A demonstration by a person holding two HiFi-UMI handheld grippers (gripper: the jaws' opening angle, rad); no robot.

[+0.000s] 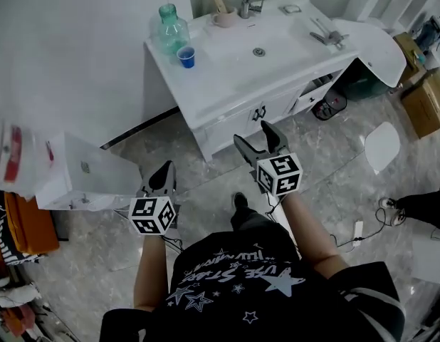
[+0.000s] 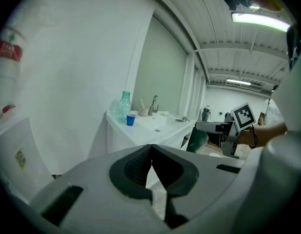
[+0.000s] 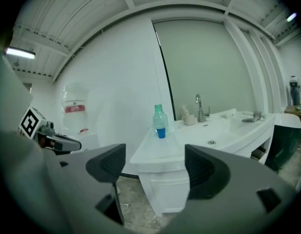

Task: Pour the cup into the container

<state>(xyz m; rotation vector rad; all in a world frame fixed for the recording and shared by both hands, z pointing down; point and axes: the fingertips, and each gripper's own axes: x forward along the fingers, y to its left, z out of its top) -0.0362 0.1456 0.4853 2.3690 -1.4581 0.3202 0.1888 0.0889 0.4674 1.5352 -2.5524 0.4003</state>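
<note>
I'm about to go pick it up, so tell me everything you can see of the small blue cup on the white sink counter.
The blue cup is small, tapered and wider at the rim. It looks like plastic, has no handle, and stands upright with its mouth open. It sits near the left end of the white counter, just in front of a green-tinted bottle. Whether the two touch cannot be told. Its contents cannot be made out, and nothing grips it.

The person wears a black short-sleeved shirt printed with pale stars and lettering. A black shoe shows just ahead of the shirt. The left gripper and right gripper each have a grey body, black ribbed pads and a white cube bearing black square markers. Thin dark cables run from the cubes toward the shirt.
</note>
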